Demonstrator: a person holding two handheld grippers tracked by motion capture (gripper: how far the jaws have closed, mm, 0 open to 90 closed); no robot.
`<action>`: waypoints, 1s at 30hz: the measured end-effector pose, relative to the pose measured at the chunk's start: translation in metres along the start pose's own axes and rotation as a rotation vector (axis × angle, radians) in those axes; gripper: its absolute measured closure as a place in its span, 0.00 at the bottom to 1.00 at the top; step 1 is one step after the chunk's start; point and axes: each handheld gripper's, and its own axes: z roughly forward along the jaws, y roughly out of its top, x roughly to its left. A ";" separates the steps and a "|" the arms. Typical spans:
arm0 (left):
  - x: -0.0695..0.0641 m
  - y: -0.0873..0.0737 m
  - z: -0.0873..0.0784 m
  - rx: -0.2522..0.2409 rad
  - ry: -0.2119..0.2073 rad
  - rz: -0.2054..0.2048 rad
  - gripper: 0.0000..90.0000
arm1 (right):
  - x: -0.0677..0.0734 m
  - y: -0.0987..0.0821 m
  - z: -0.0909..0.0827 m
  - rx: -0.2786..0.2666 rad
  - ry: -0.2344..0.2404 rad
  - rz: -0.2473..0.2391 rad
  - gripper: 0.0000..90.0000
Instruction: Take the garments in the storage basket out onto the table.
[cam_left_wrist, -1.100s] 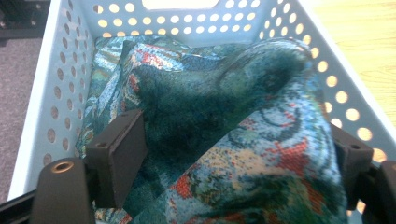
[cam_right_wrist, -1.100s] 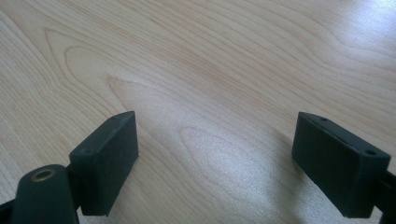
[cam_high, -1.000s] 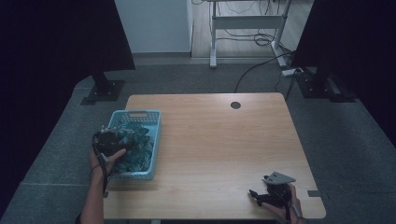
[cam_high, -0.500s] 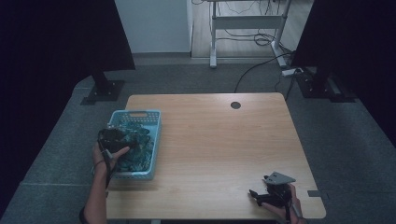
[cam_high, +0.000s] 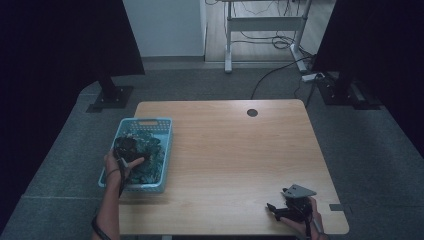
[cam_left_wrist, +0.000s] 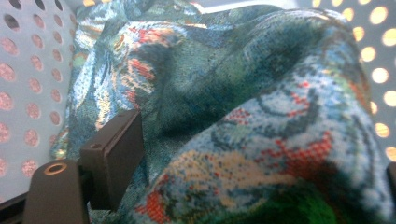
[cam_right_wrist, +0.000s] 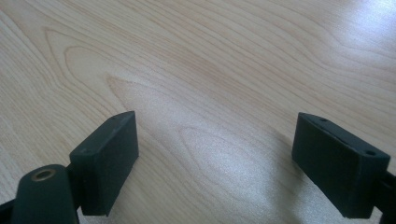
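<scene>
At the left side of the wooden table (cam_high: 225, 150) stands a light blue plastic basket (cam_high: 162, 150) with round holes in its walls. Inside it lies a crumpled patterned cloth (cam_high: 150, 150), knitted in teal, blue, red and cream colours. The left gripper (cam_high: 127, 150) is down in the basket, on top of this cloth, and the person's left hand (cam_high: 114, 165) holds it from the near side. In the left gripper view the cloth (cam_left_wrist: 243, 116) bulges up between the two black jaws, which stand wide apart; one jaw is at the left and only a small corner of the other is visible at the right edge. The cloth touches the left jaw, but the jaws do not squeeze it. Behind the cloth the basket wall (cam_left_wrist: 28, 70) is seen, and light comes through its holes.

Far to the right, near the front right corner of the table, the right gripper (cam_high: 272, 207) rests low over the bare wood, well apart from the basket. In the right gripper view its jaws are spread wide with nothing between them, only the table surface (cam_right_wrist: 210, 70)
</scene>
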 end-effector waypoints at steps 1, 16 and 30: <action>0.000 0.000 0.002 0.002 -0.002 -0.005 0.20 | 0.000 0.000 0.000 -0.001 -0.001 0.000 0.17; 0.000 0.000 0.031 0.132 0.015 0.006 0.19 | 0.000 0.000 0.000 0.000 -0.003 0.002 0.17; 0.006 0.001 0.033 0.135 -0.071 -0.004 0.31 | 0.001 0.000 0.000 0.000 -0.003 0.005 0.17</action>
